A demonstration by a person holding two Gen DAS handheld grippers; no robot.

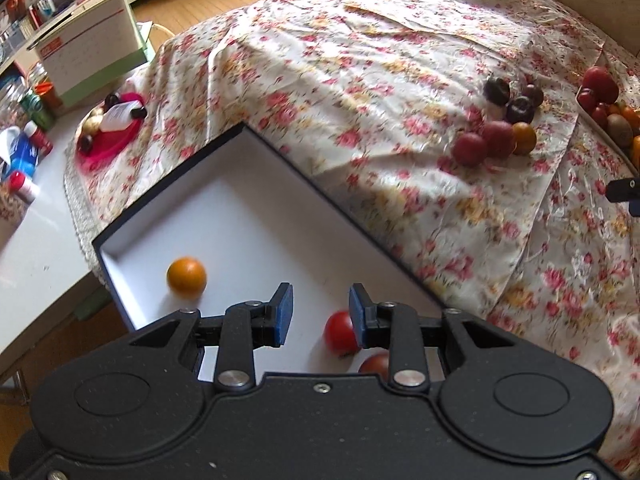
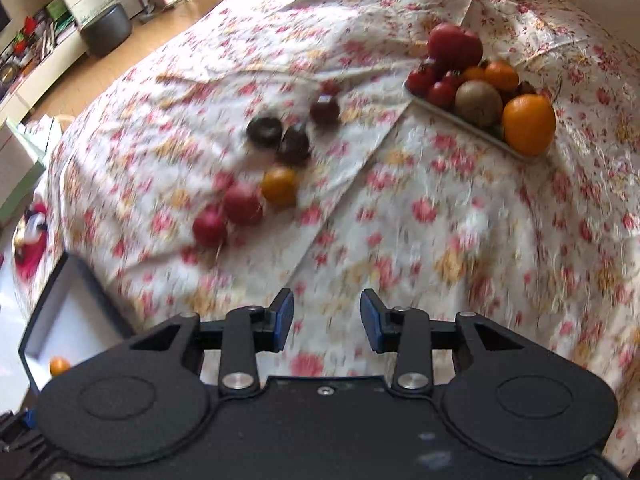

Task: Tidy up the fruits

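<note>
My left gripper (image 1: 321, 314) hangs open and empty over a white box with a dark rim (image 1: 168, 168). An orange (image 1: 186, 275) and a red tomato (image 1: 340, 333) lie in the box; a second red fruit (image 1: 376, 364) shows behind the fingers. My right gripper (image 2: 327, 325) is open and empty above bare floral cloth. Ahead of it lies a loose cluster: red fruits (image 2: 242, 204), a small orange (image 2: 279, 185) and dark fruits (image 2: 294, 144). The same cluster (image 1: 496, 138) appears at right in the left wrist view. A tray (image 2: 472, 130) heaped with oranges, tomatoes and a kiwi sits at far right.
A floral cloth (image 1: 360, 60) covers the table. At left a red plate (image 1: 116, 136) holds a small bottle and fruit, beside a green-and-white box (image 1: 96, 56) and jars on a white counter (image 1: 36, 248). A dark pot (image 2: 106, 30) stands on the wooden floor.
</note>
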